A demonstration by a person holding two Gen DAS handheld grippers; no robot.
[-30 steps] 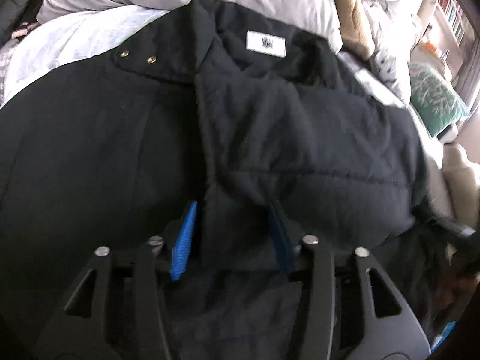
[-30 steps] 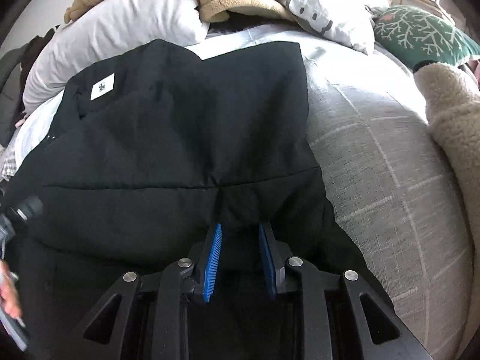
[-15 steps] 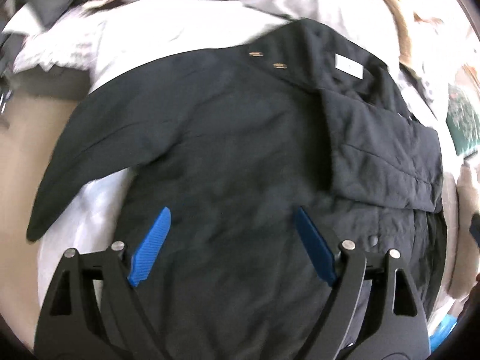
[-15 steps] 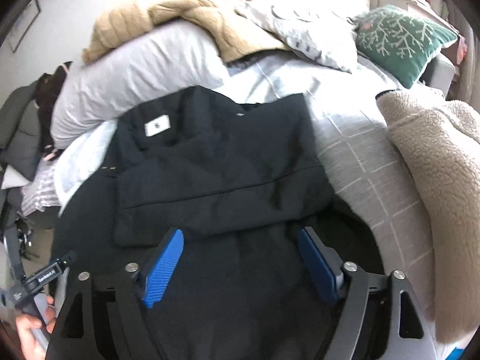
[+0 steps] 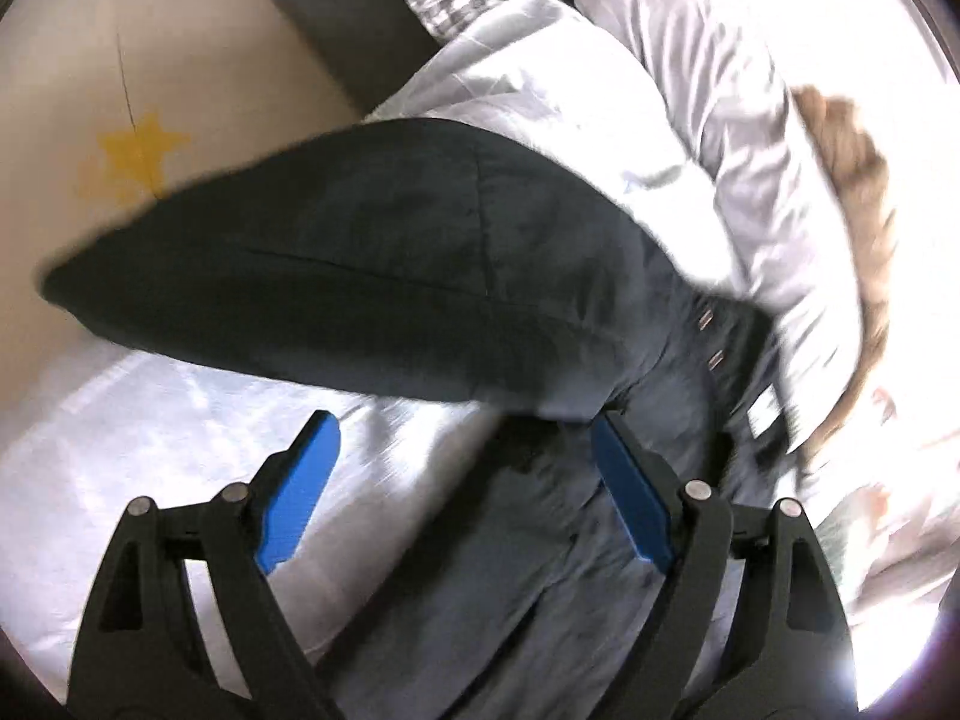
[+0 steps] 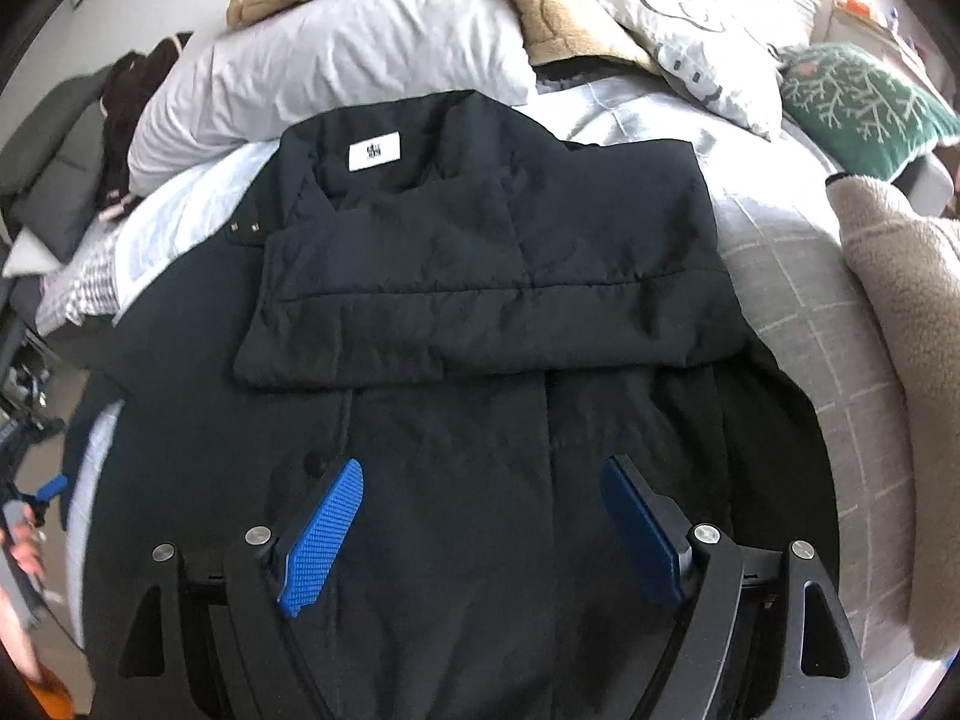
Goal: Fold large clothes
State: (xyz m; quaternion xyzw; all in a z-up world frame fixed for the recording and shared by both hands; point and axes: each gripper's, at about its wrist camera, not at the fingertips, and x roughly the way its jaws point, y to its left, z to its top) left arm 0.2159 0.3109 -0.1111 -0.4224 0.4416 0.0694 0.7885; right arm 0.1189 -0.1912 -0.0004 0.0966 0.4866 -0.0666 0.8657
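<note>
A black jacket (image 6: 480, 300) lies spread on the bed (image 6: 798, 312), its collar toward the white pillow (image 6: 336, 66), one sleeve folded across its chest. The right gripper (image 6: 480, 516) hangs over its lower half, jaws spread, empty. The left gripper (image 5: 462, 480), also spread and empty, hangs beside the jacket's other sleeve (image 5: 336, 294).

Coat (image 6: 480, 276): matt black cloth, quilted, stitched seams, faint creasing; white woven label (image 6: 374, 152); small brass-look metal snaps (image 6: 243, 229). Sleeve (image 5: 336, 276) same matt cloth. Right claw (image 6: 480, 531): matt black plastic frame, bright metal pins, blue pads (image 6: 321, 534) with fine ribbed texture. Left claw (image 5: 462, 495): same build, pads look smooth, blurred. Bed (image 6: 798, 306): grey woven cover, matt, pale grid lines. Pillow (image 6: 336, 54): white cotton, wrinkled. Throw (image 6: 900, 324): beige fleece, nubby. Cushion (image 6: 864, 102): green knit.
</note>
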